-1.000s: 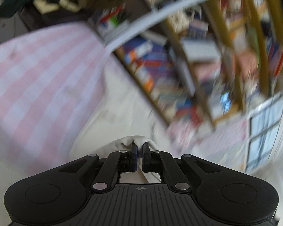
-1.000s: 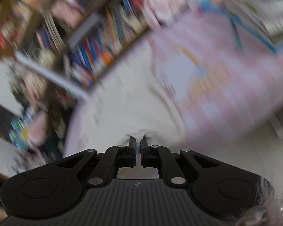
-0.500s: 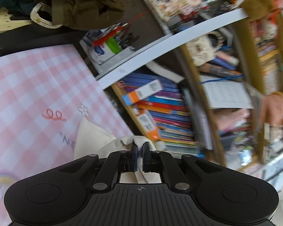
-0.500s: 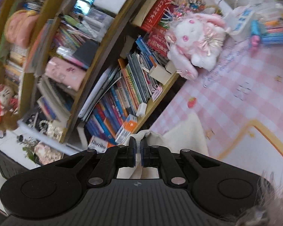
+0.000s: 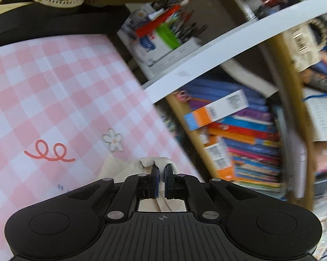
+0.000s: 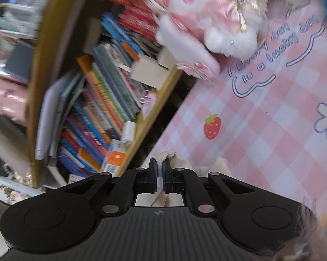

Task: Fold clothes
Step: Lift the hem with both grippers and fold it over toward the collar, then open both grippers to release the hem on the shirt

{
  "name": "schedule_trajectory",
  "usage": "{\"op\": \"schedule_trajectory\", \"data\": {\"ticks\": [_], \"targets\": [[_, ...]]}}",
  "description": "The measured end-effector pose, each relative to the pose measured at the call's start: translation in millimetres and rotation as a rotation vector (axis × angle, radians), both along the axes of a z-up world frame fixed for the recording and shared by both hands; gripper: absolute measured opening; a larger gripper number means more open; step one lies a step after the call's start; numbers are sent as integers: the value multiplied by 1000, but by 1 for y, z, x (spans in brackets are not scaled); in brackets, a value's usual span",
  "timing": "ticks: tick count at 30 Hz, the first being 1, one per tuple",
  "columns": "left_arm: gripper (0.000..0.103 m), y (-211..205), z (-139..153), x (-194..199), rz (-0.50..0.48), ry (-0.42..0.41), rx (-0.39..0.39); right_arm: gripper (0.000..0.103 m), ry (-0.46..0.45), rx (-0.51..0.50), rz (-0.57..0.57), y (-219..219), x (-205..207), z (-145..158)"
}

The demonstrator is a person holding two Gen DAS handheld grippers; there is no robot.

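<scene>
Left wrist view shows my left gripper pinching a bunched edge of the cream garment above the pink checked counter. My right gripper likewise pinches another edge near the counter's far side, by the bookshelf. I judge I'm mid-fold, carrying both corners. Next I should lower them evenly onto the counter, then release.
</scene>
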State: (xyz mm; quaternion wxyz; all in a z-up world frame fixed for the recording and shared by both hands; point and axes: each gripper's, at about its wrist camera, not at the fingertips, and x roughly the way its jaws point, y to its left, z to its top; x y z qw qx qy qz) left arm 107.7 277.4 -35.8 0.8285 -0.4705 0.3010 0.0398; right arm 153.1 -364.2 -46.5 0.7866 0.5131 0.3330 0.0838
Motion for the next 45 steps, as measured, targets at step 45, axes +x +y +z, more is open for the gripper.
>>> {"op": "schedule_trajectory", "data": {"ticks": [45], "targets": [[23, -117, 41, 72, -425, 64, 596, 39, -201, -920, 358, 126, 74, 56]]}}
